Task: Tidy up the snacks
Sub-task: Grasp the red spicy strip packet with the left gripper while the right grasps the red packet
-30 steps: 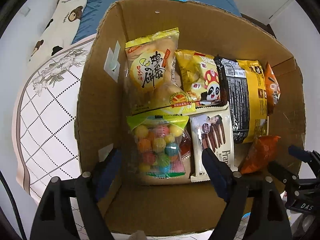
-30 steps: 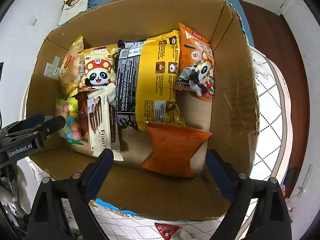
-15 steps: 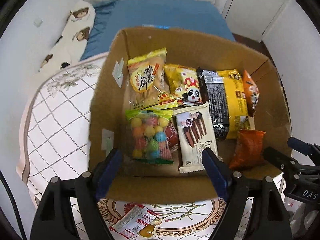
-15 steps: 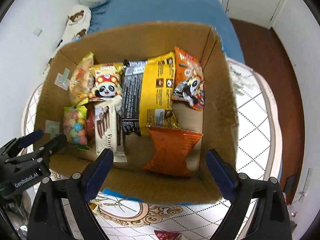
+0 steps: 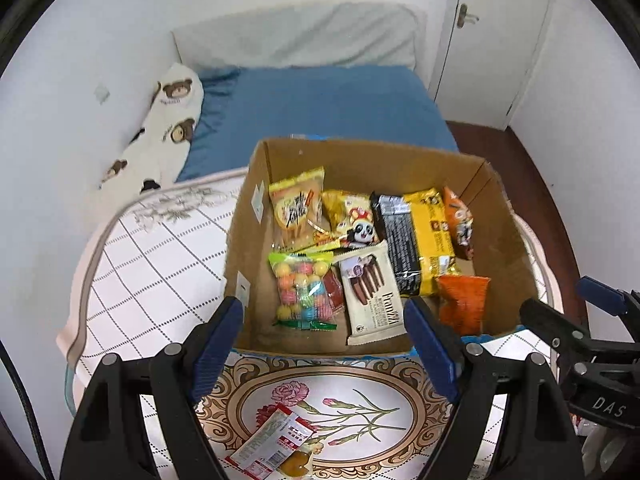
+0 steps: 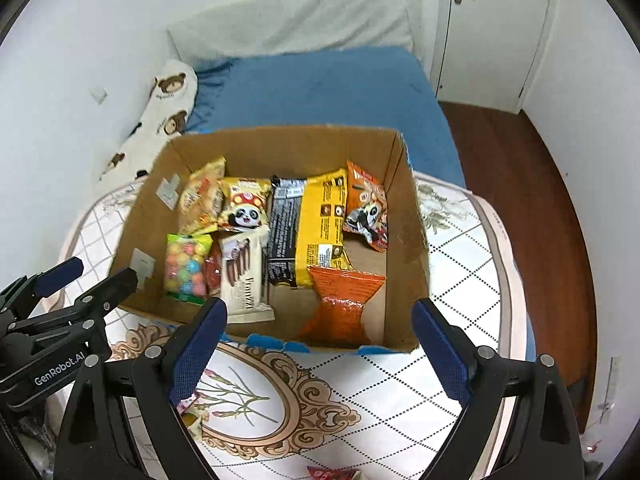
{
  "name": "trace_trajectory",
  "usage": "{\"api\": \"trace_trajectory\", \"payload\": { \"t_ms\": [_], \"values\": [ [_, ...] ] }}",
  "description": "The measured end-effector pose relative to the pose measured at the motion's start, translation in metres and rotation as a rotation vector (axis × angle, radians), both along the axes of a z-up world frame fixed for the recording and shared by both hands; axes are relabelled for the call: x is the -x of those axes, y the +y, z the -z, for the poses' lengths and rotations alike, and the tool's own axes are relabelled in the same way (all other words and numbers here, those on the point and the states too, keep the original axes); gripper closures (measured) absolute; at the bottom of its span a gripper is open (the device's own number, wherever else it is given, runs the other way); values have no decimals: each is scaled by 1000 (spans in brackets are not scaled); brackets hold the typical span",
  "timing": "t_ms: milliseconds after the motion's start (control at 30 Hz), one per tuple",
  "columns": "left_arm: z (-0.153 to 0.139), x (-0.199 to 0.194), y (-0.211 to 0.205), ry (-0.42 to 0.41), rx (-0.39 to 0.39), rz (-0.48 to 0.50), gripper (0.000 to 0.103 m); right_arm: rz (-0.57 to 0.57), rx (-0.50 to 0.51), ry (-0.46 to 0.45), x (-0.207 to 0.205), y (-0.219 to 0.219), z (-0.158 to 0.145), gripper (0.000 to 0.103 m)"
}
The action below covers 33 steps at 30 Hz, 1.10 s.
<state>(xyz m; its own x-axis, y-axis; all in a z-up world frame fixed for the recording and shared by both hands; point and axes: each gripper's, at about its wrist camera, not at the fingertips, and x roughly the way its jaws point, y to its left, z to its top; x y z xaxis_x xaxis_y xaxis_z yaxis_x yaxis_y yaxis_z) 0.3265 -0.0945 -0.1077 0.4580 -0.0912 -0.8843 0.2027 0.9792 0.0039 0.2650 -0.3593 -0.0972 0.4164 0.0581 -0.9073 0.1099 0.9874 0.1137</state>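
Observation:
A cardboard box (image 5: 372, 156) (image 6: 416, 248) stands on the patterned table and holds several snack packs: a bag of coloured balls (image 5: 302, 288) (image 6: 186, 266), a white chocolate-stick pack (image 5: 372, 292) (image 6: 244, 284), a yellow-black pack (image 5: 416, 246) (image 6: 308, 228) and an orange pack (image 5: 462, 302) (image 6: 342, 304). My left gripper (image 5: 326, 346) is open and empty, above the box's near edge. My right gripper (image 6: 320, 340) is open and empty, above the same edge. A loose snack packet (image 5: 276, 442) lies on the table under the left gripper.
The round table (image 5: 160, 264) (image 6: 460, 280) has a white checked cloth with a flower print. A blue bed (image 5: 320, 108) with a bear pillow (image 5: 160, 136) lies behind the box. A red wrapper (image 6: 328, 473) lies at the table's near edge. Wooden floor (image 6: 532, 200) lies at the right.
Both grippers have pulled back and up from the box, so more of the table, the bed and the room shows. Both stay open and empty. The snacks have not moved.

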Motion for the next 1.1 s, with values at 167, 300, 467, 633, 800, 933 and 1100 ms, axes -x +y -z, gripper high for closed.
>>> {"api": "trace_trajectory", "payload": {
  "t_ms": [167, 300, 467, 633, 800, 933, 1100],
  "values": [
    [-24, 22, 0, -73, 0, 19, 21, 24, -33, -51, 22, 0, -22, 7],
    [-33, 36, 1, -92, 9, 26, 21, 43, -62, -78, 40, 0, -34, 7],
    [-28, 53, 6, -80, 4, 29, 21, 75, -110, -69, 63, -4, -32, 7],
    [10, 77, 21, -21, -53, 29, 21, 142, -220, 61, 98, -17, 21, 7],
    [77, 97, 48, 132, -134, 19, 21, 208, -300, 219, 148, -24, 90, 24],
    [122, 110, 69, 226, -188, 19, 21, 243, -351, 322, 183, -20, 138, 29],
    [158, 112, 77, 293, -256, 66, 21, 246, -335, 414, 198, -5, 181, 30]
  ]
}}
